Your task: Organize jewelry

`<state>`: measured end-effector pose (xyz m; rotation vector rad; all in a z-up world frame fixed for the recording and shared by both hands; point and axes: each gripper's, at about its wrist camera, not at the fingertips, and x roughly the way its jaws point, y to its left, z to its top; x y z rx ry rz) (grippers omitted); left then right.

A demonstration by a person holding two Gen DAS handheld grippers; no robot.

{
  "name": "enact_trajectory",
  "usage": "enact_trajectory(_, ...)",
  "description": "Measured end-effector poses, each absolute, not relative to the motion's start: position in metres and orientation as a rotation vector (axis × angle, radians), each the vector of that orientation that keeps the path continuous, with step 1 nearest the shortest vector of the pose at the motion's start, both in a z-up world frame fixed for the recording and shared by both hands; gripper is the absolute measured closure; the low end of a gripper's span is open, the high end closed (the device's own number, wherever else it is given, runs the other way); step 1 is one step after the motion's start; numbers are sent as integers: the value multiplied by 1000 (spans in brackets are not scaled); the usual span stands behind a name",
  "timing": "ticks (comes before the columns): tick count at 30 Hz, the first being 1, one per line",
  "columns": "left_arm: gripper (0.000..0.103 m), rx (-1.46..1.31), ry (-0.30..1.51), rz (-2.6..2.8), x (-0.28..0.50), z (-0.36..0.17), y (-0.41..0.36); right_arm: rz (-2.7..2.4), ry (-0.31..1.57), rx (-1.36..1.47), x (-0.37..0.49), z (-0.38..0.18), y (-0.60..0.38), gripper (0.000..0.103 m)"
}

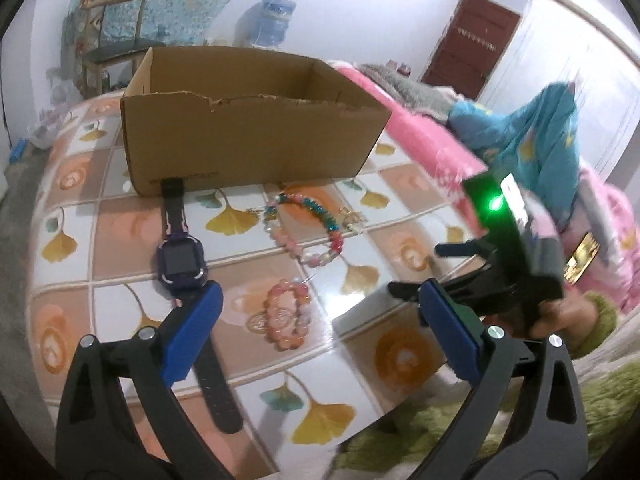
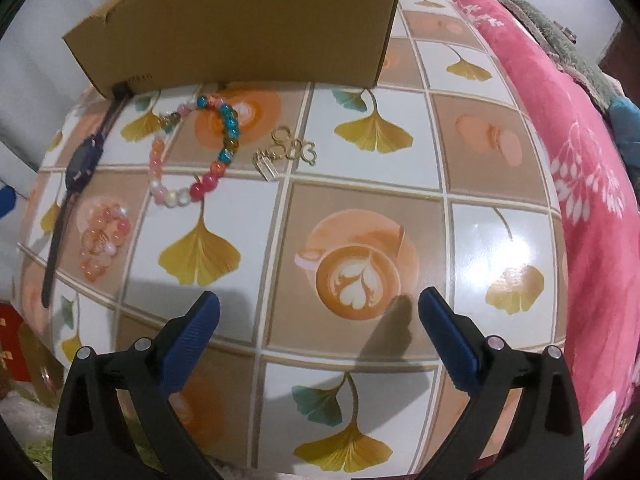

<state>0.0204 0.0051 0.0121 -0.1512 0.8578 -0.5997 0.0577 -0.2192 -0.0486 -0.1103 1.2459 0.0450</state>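
Just ahead of the spread left tool [image 1: 320, 312], pink bracelet [image 1: 289, 316], right tool [image 2: 319, 314] spread, empty.

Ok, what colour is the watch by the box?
Dark purple watch, black screen; left wrist view shows it best.

Watch [image 1: 182, 264], bracelets, cardboard box [image 1: 248, 120], table [image 1: 120, 220]

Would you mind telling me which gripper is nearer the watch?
Left. The left gripper has the watch beside its left finger; the right gripper hovers well away, over bare tabletop.
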Motion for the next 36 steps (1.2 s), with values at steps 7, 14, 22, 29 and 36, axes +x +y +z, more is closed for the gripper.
enact_trajectory(7,8,-171,849,-595,16,12,5,61,1229,-80,55,-52,-223,6)
enact_trajectory(14,8,-119,854,-585,15,4,5,70,1229,-48,57,-55,-232,6)
enact_trajectory(22,8,-15,884,-493,18,-9,0,90,1209,-56,50,-56,-233,6)
enact_trajectory(29,8,34,891,-444,16,-18,-4,109,1223,-57,42,-53,-230,6)
enact_trajectory(36,15,122,842,-431,9,-14,-13,242,1179,60,34,-34,-220,10)
